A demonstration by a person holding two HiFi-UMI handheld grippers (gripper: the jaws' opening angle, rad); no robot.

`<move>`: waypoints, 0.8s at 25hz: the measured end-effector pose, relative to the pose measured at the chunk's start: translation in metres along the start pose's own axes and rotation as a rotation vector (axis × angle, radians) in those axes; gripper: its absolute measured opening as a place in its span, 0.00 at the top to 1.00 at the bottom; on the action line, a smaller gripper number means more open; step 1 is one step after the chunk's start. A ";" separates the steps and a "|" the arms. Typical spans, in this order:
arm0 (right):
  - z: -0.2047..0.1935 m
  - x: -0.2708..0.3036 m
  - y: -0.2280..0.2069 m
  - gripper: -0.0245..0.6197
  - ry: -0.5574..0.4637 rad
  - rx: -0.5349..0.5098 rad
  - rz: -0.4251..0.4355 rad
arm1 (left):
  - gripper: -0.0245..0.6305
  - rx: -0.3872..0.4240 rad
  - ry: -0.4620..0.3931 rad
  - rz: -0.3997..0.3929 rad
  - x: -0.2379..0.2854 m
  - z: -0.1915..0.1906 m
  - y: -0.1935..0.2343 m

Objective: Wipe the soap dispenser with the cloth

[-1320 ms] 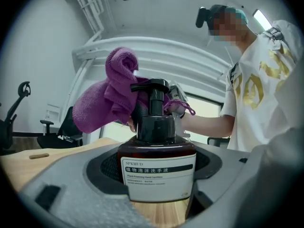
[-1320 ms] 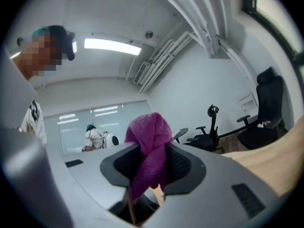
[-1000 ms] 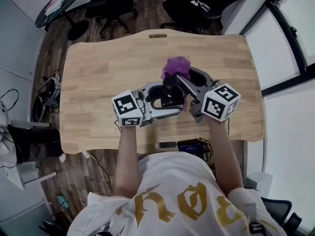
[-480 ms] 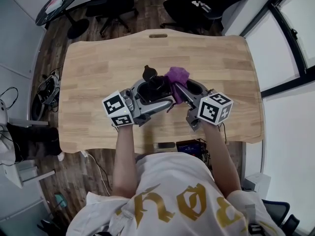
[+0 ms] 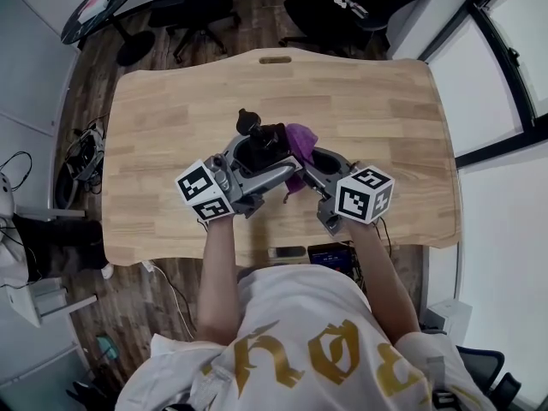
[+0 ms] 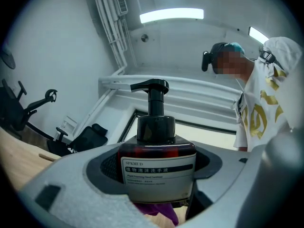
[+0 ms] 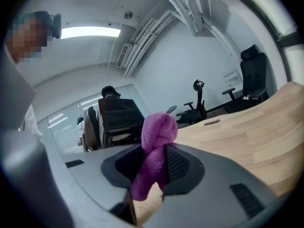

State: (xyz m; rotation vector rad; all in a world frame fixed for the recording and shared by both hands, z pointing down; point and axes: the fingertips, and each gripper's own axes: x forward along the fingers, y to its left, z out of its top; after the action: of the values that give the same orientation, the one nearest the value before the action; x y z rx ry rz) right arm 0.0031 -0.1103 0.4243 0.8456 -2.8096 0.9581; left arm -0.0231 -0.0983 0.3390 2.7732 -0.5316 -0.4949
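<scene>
The soap dispenser (image 6: 159, 167) was held off the table (image 5: 171, 118) in front of us, pinched across its body by the left gripper (image 5: 257, 163), whose jaws pressed on the bottle's two sides. Its long axis ran from the base up to the pump, and in the head view the pump leaned away from us and to the left. The cloth (image 7: 154, 151) lay just to the right of the bottle, low on its side, with a purple fold showing under the base in the left gripper view. We could not tell whether it was touching yet.

The right gripper (image 5: 301, 166) had just been closing its jaws, and they were clamped on the cloth's middle. That was the hand nearer the bottle's free flank, so we judged the wipe would call for a short push leftward along the side.

The bottle was smooth dark amber plastic, round-shouldered, with a flat white label and a black pump. The cloth was fluffy purple terry bunched into a knobbly wad that would give under pressure. The table was pale wood with a visible grain.
</scene>
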 end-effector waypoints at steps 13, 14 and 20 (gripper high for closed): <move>-0.035 -0.002 0.030 0.79 0.101 -0.092 0.132 | 0.42 0.032 0.058 0.132 -0.008 -0.015 0.026; -0.037 -0.003 0.030 0.79 0.105 -0.084 0.137 | 0.41 0.025 0.063 0.143 -0.009 -0.018 0.028; -0.046 -0.005 0.020 0.79 0.106 -0.057 0.109 | 0.42 0.020 0.102 0.158 -0.008 -0.033 0.038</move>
State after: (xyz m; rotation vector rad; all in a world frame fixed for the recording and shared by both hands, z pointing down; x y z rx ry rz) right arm -0.0083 -0.0683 0.4488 0.6221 -2.8012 0.9028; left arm -0.0291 -0.1221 0.3833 2.7284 -0.7268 -0.3132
